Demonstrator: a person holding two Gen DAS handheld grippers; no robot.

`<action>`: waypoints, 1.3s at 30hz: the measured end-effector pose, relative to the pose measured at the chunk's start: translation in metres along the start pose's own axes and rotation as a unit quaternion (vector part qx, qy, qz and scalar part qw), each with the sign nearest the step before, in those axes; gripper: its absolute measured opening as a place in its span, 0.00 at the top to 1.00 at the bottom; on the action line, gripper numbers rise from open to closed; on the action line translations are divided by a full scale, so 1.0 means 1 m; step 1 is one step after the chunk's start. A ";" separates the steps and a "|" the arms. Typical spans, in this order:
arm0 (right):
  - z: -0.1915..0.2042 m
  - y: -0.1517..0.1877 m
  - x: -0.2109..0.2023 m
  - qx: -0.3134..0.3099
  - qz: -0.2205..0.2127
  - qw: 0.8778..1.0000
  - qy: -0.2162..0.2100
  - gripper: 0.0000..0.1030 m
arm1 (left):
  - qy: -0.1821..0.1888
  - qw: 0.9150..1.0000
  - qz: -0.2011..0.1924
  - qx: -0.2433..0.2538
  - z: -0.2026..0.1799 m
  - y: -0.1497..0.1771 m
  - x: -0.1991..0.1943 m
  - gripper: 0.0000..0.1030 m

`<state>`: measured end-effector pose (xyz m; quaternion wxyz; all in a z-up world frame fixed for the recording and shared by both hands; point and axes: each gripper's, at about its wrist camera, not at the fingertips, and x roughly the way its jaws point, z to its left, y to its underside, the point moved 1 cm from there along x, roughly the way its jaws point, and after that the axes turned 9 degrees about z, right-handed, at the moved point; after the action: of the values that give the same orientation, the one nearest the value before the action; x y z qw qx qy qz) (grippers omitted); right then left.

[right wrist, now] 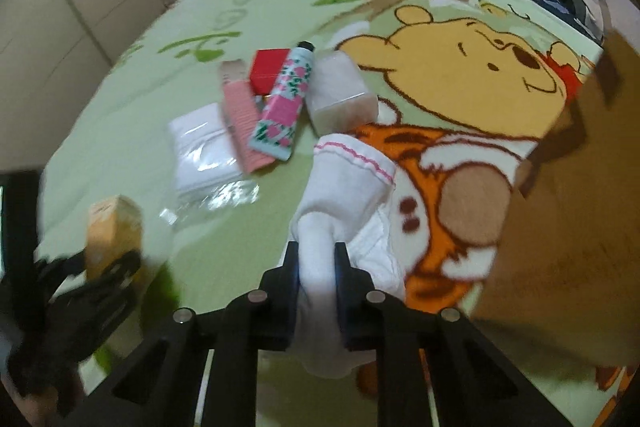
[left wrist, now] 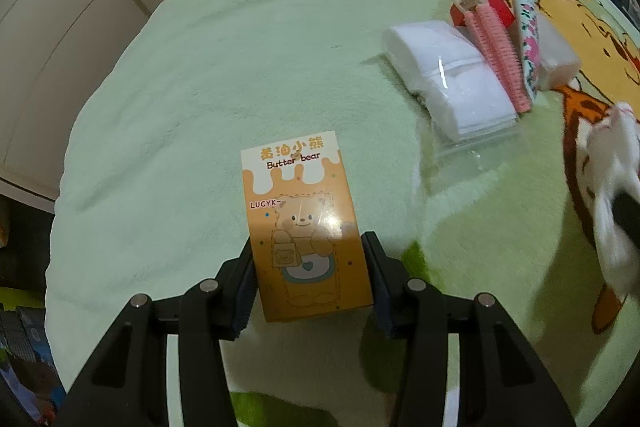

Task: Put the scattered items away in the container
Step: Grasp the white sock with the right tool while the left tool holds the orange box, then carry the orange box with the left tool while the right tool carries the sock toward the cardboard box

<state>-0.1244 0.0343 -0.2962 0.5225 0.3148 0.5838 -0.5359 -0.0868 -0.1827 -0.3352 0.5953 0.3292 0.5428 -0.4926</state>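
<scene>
Left wrist view: white sock (left wrist: 612,195) at right edge is motion-blurred and cut off, the gripper on it mostly out of frame. Right wrist view: left gripper (right wrist: 108,263) and orange box (right wrist: 114,231) at lower left are smeared; box print unreadable. Brown panel (right wrist: 560,227) at right is blurred and cropped, can't tell what it is. Sock's lower end hidden between the right gripper's (right wrist: 316,259) pads.
</scene>
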 end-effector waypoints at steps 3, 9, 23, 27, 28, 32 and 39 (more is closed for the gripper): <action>0.002 0.017 -0.017 -0.013 0.002 1.000 -0.004 0.85 | 0.003 1.000 -0.003 0.002 -0.005 0.009 -0.010 0.53; 0.006 0.046 -0.041 -0.046 0.002 0.999 0.011 0.85 | 0.010 1.000 -0.013 0.010 -0.012 0.021 -0.035 0.54; -0.008 0.068 -0.108 -0.026 -0.039 0.999 0.008 0.85 | 0.025 0.999 -0.025 0.034 -0.038 0.047 -0.103 0.54; -0.014 0.067 -0.138 -0.016 -0.065 0.998 0.008 0.85 | 0.027 0.998 -0.043 0.043 -0.045 0.053 -0.136 0.54; -0.016 0.066 -0.148 -0.015 -0.075 0.997 0.010 0.85 | 0.026 0.997 -0.050 0.047 -0.048 0.054 -0.146 0.54; -0.025 0.066 -0.191 -0.009 -0.117 0.993 0.024 0.85 | 0.032 0.995 -0.081 0.058 -0.060 0.056 -0.189 0.54; -0.044 0.067 -0.255 0.007 -0.188 0.980 0.066 0.85 | 0.052 0.985 -0.138 0.090 -0.097 0.052 -0.263 0.54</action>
<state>-0.0086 0.1409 -0.0796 0.3709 0.2378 0.6616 -0.6067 -0.0498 -0.0167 -0.1061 0.4607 0.3288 0.5668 -0.5987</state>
